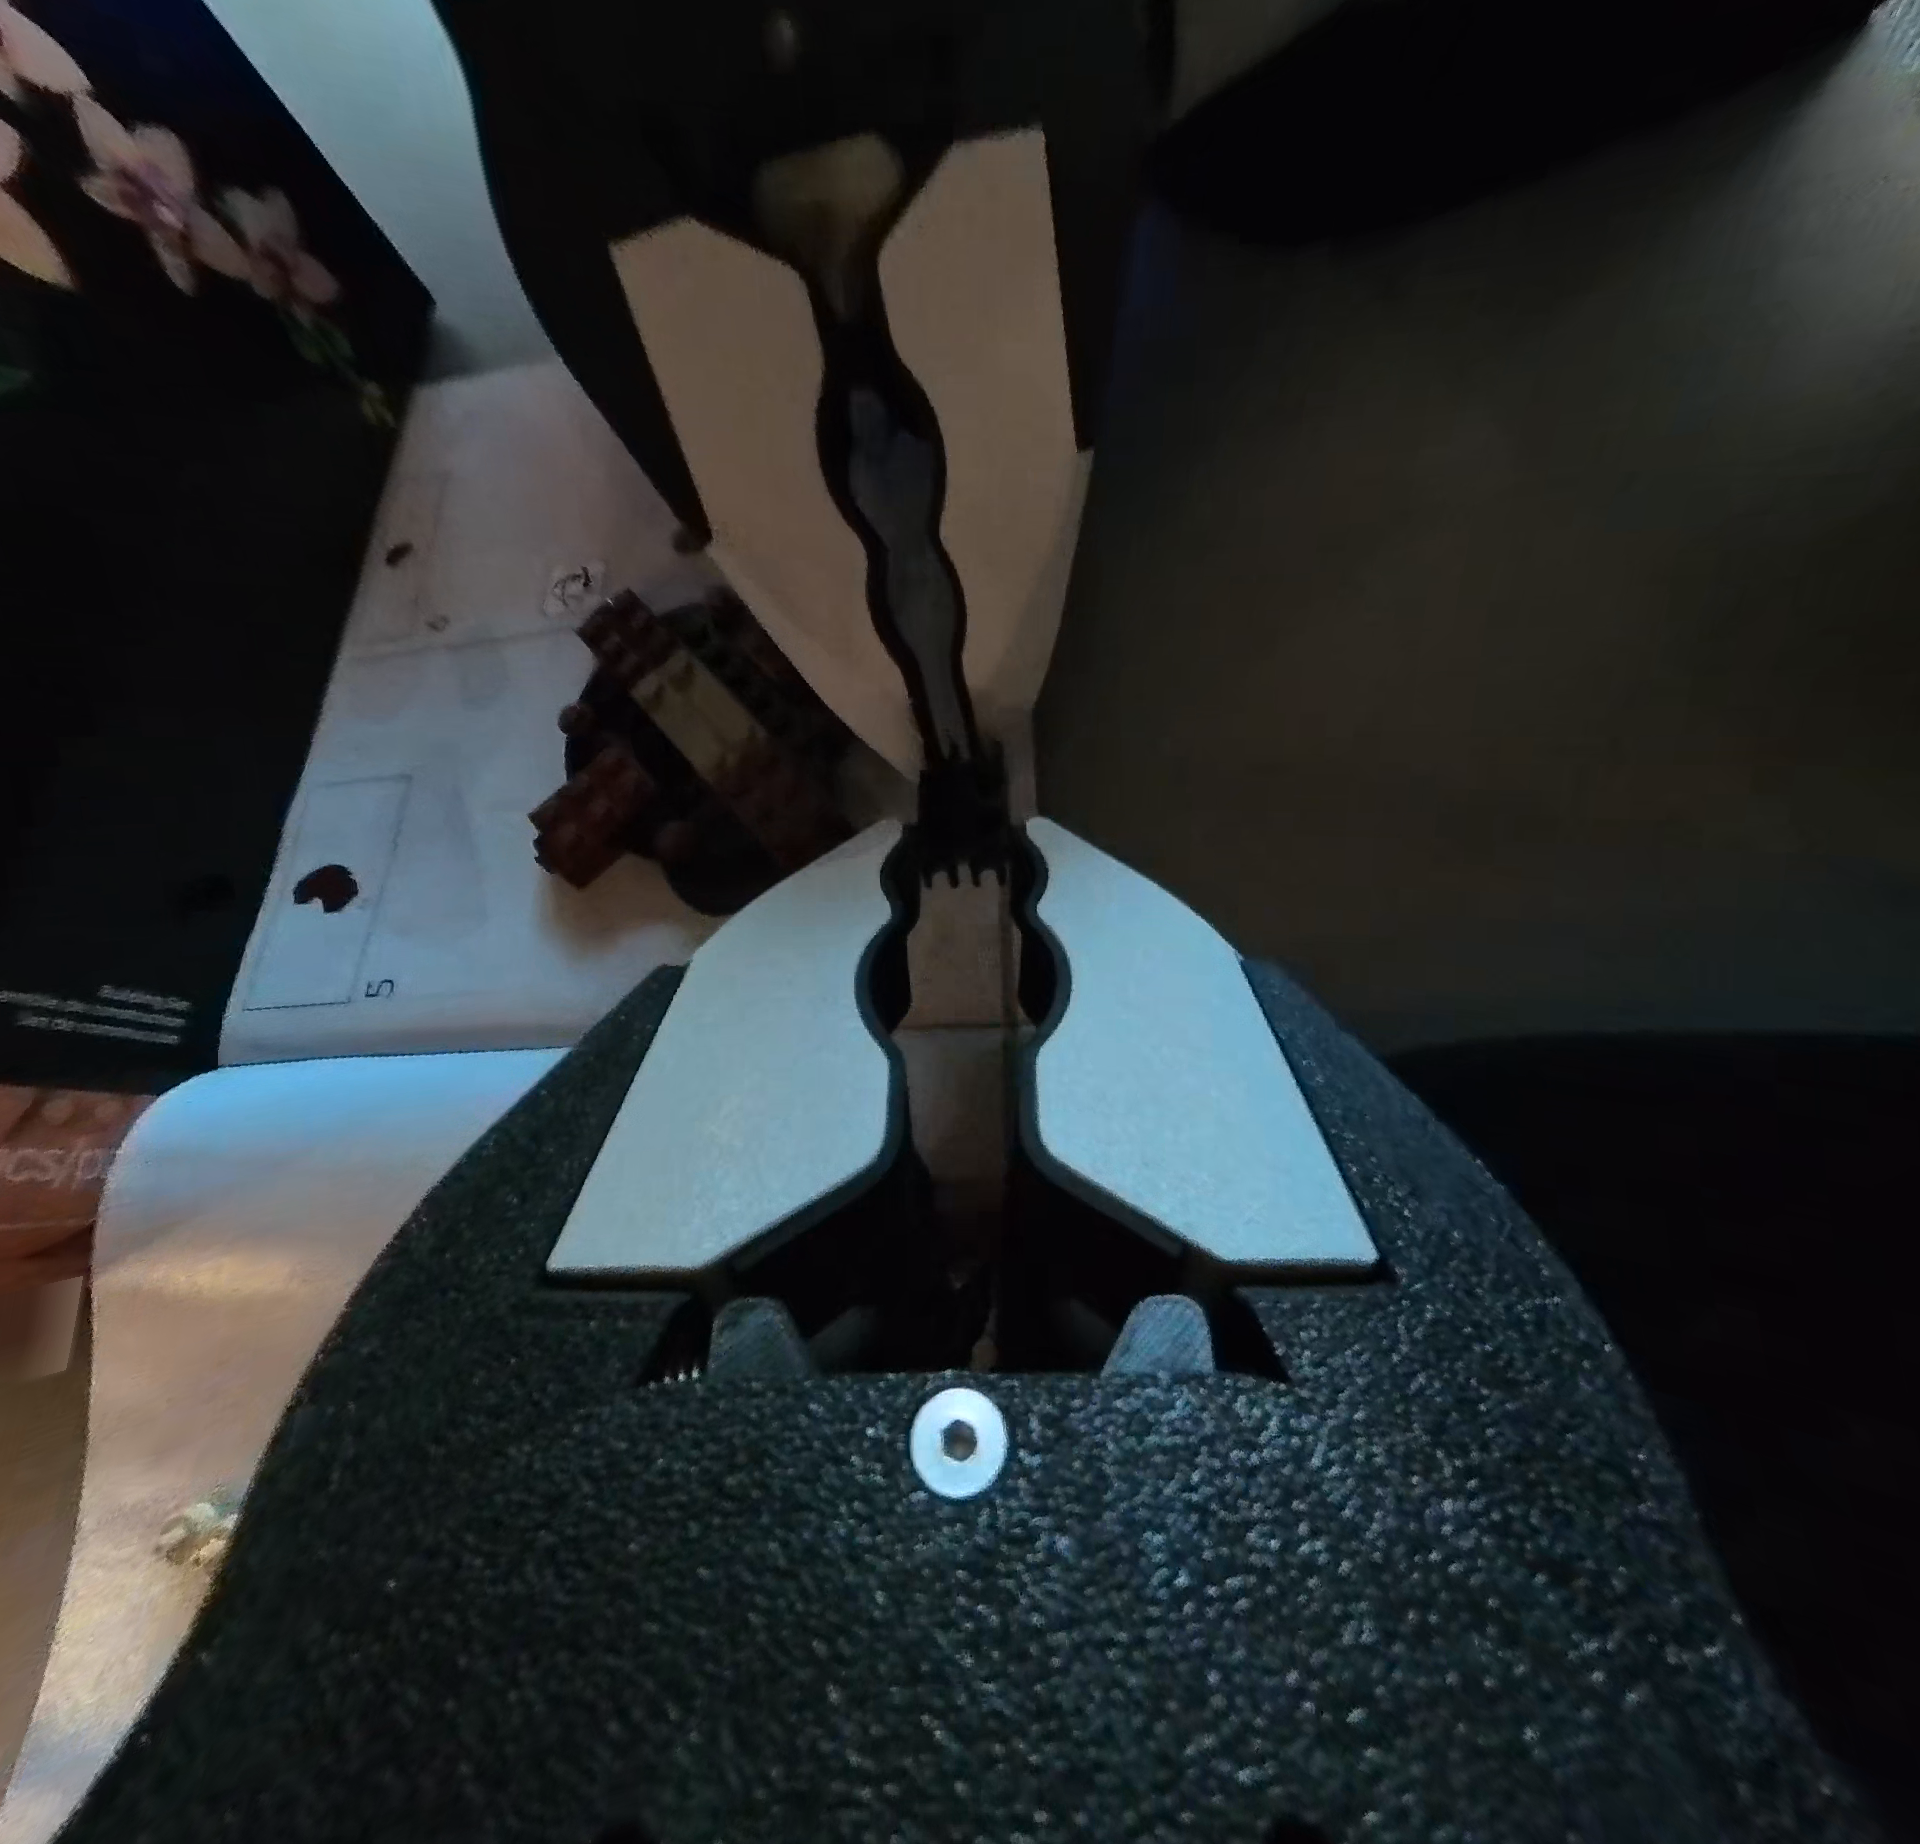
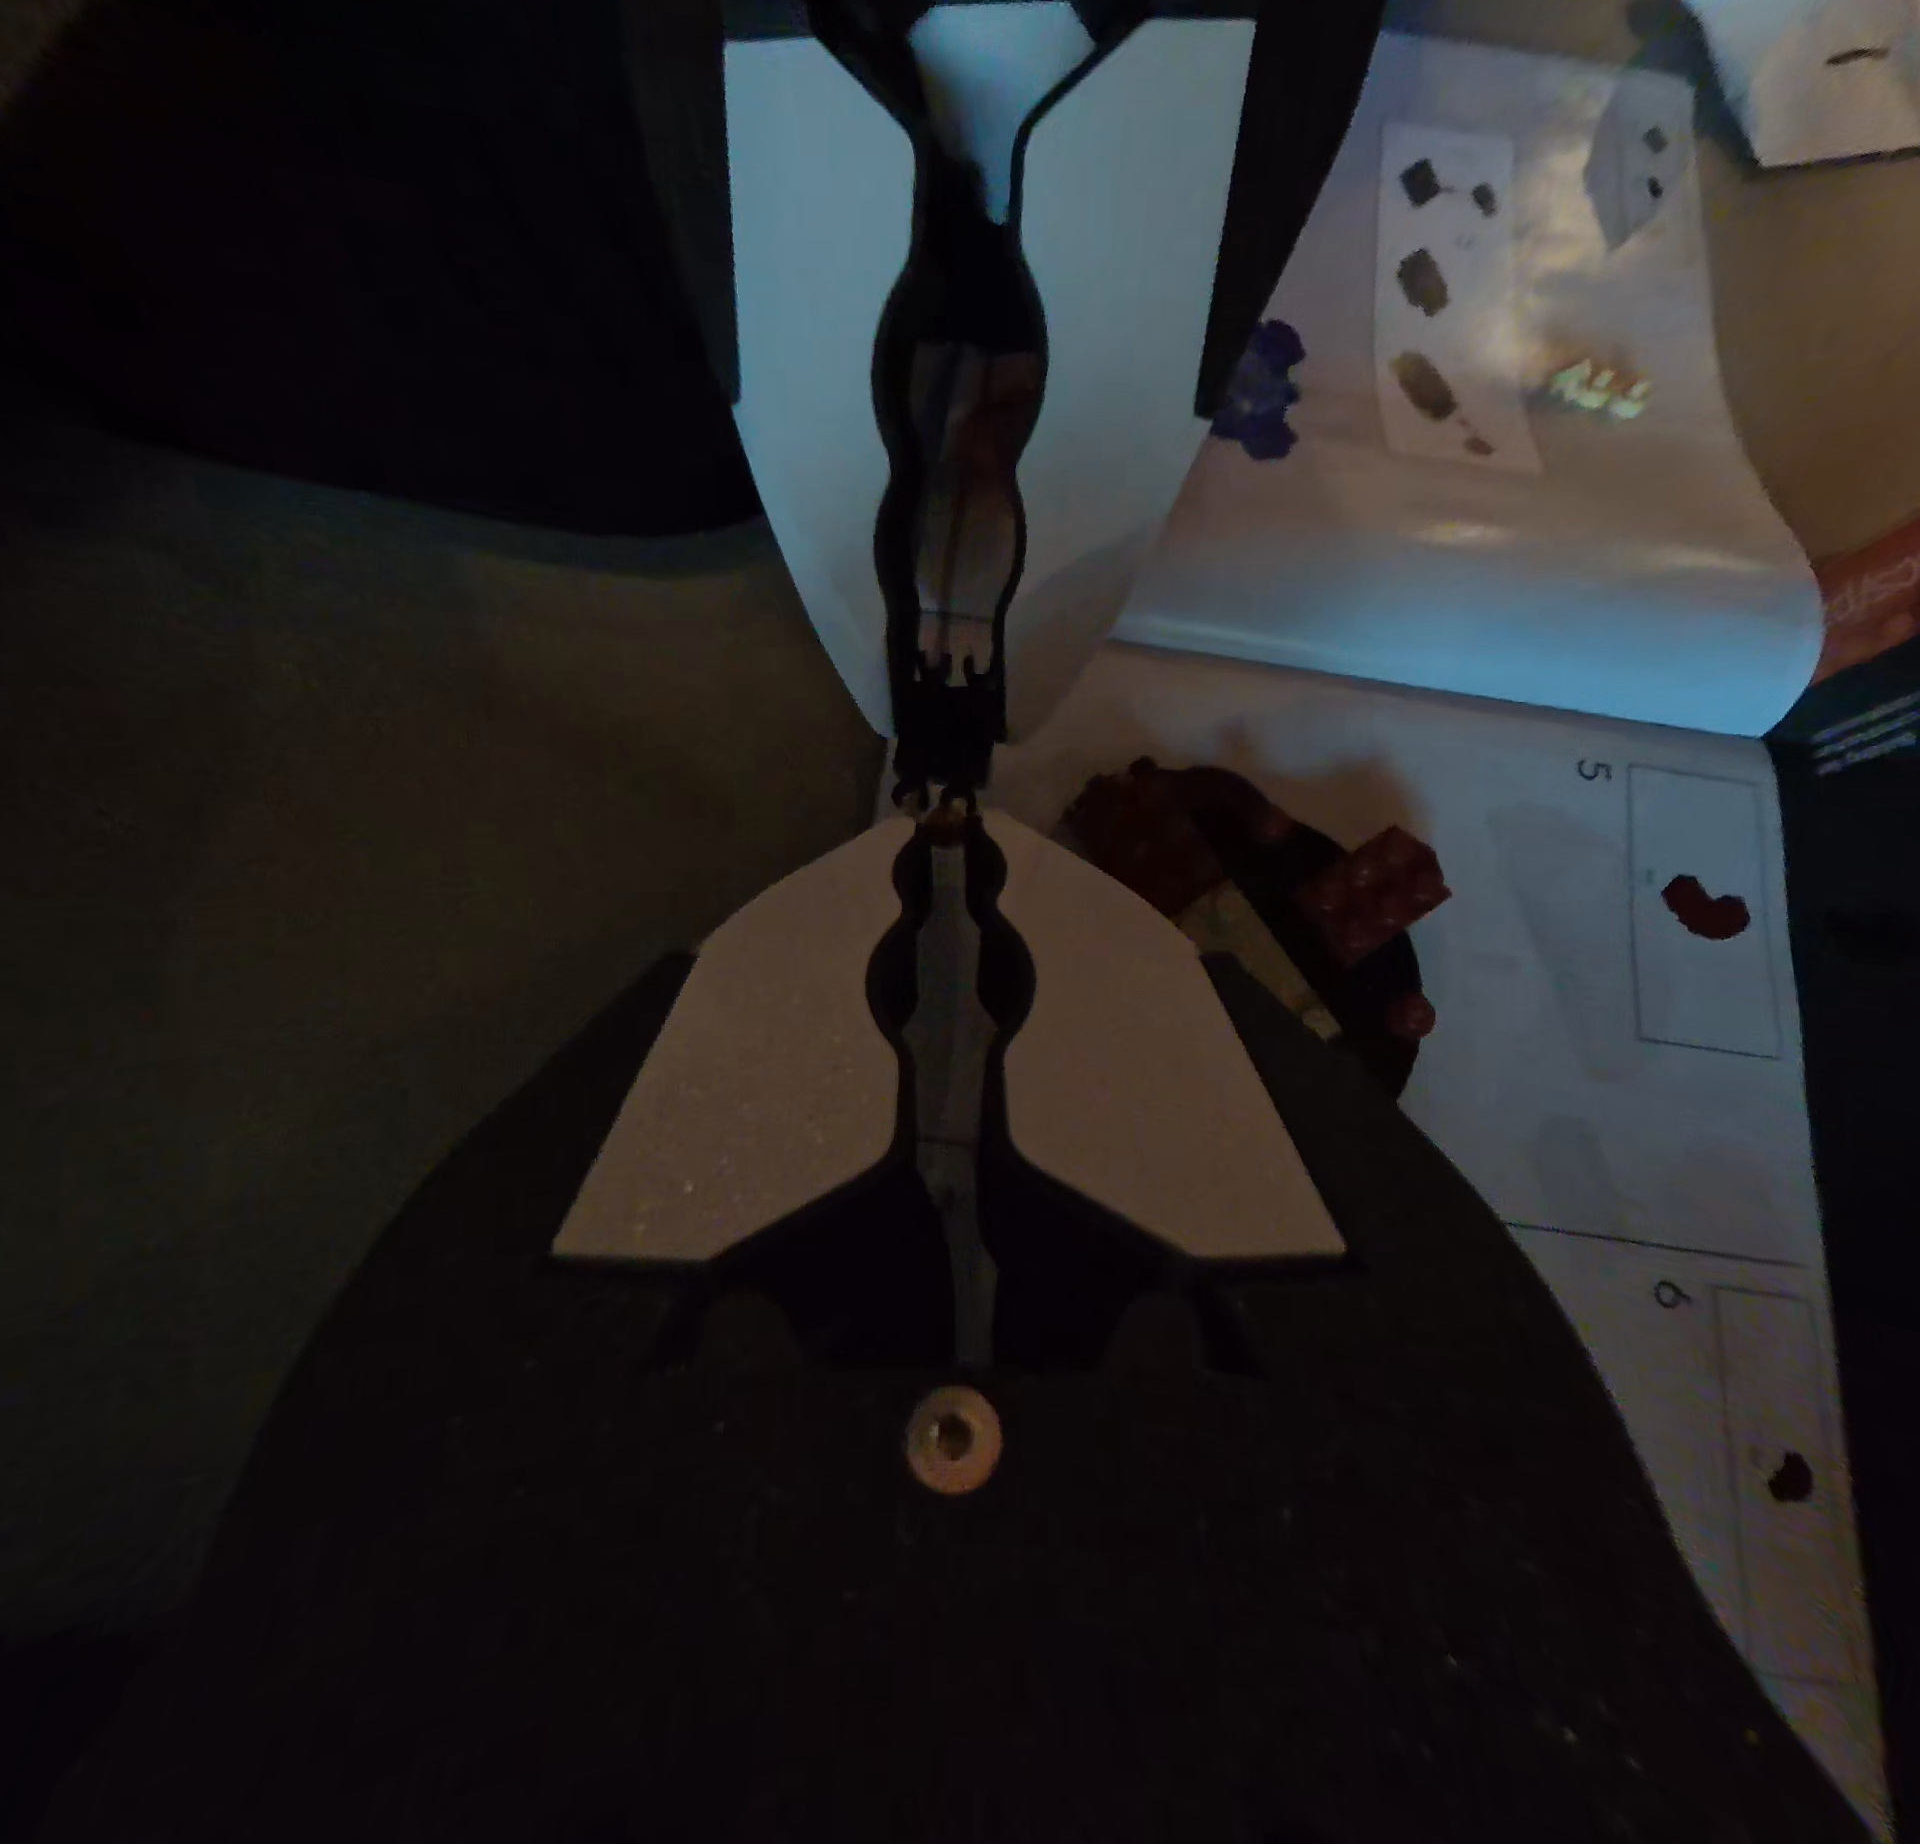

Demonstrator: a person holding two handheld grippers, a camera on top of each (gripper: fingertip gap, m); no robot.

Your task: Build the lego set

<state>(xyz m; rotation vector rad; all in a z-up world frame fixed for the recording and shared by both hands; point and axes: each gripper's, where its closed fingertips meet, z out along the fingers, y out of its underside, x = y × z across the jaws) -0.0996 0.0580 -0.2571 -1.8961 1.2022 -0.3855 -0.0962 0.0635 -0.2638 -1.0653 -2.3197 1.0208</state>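
Black textured body of the left gripper (image 1: 961,864) fills the near view, its fingers (image 1: 831,963) clamped on a small black toothed piece (image 1: 961,828) at the tips. Facing it tip to tip comes the right gripper (image 2: 940,828), fingers (image 2: 1091,963) nearly together, pinching a tiny brownish bit (image 2: 943,820) that meets the black piece. Under both, an open instruction booklet (image 2: 1558,1171) spreads over the table (image 2: 416,859), with a dark box printed with pale flowers (image 1: 156,444) at its edge. Just beside the two tips, on the booklet, sits a round dark brick build (image 1: 675,755) with reddish-brown blocks. Smaller still: a blue brick cluster (image 2: 1270,381) farther back.
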